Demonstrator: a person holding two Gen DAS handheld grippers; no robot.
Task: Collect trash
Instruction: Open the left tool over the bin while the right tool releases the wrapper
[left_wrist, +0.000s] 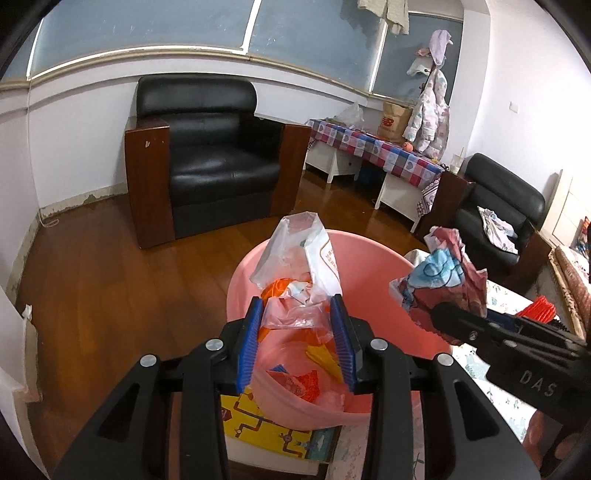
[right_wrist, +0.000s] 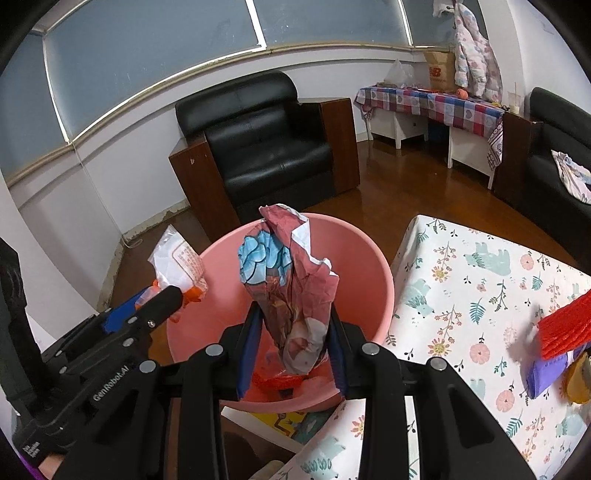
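Left gripper (left_wrist: 297, 321) jaws clamping plastic bag (left_wrist: 295, 258), right gripper (right_wrist: 293, 332) jaws gripping crumpled wrapper (right_wrist: 291, 288) over pink bin (right_wrist: 369, 266)

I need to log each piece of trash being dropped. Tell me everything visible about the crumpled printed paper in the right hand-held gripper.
The crumpled printed paper is a wrinkled wad, mostly dark red with a light blue flower print and white showing at torn edges. It looks like thin printed paper. It stands roughly upright, pinched low down between the fingers of the right hand-held gripper, held above the pink bucket. Only the gripper appears to touch it.
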